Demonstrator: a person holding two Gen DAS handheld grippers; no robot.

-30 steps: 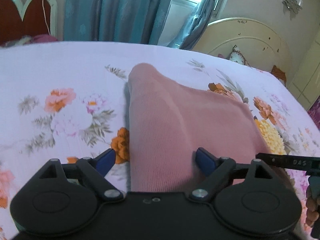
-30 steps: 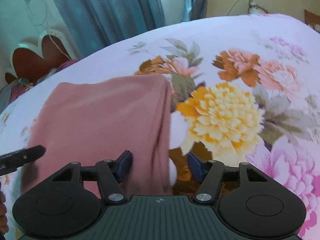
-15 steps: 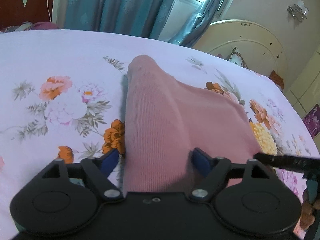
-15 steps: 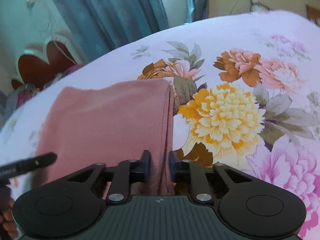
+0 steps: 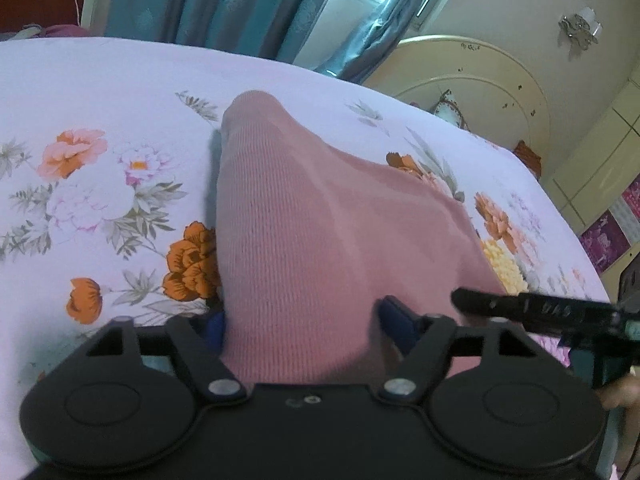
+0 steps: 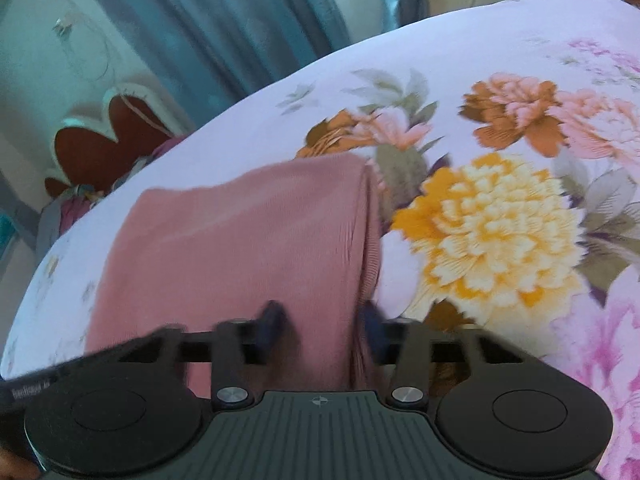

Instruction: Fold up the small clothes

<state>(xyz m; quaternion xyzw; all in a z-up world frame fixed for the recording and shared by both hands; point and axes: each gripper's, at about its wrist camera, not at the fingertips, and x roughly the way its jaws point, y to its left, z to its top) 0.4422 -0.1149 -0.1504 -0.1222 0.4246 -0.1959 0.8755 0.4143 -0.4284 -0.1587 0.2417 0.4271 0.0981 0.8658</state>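
Left wrist view: sits just behind its own fingers, angled down and forward across the floral bedsheet [image 5: 100, 92] toward curtains [image 5: 224, 4] and a cream headboard [image 5: 480, 76], very near the pink garment [image 5: 304, 232]. Right wrist view: same low downward tilt, equally close, facing the curtains. Shared: the garment, sheet and curtains; each catches the other gripper at its frame edge.

A: The left gripper's [image 5: 302, 326] left blue pad is half hidden behind the pink knit garment [image 5: 304, 232].

B: And the garment's near edge is hidden behind both gripper bodies. The right gripper [image 6: 320, 326] is motion-blurred; pad contact is unclear.
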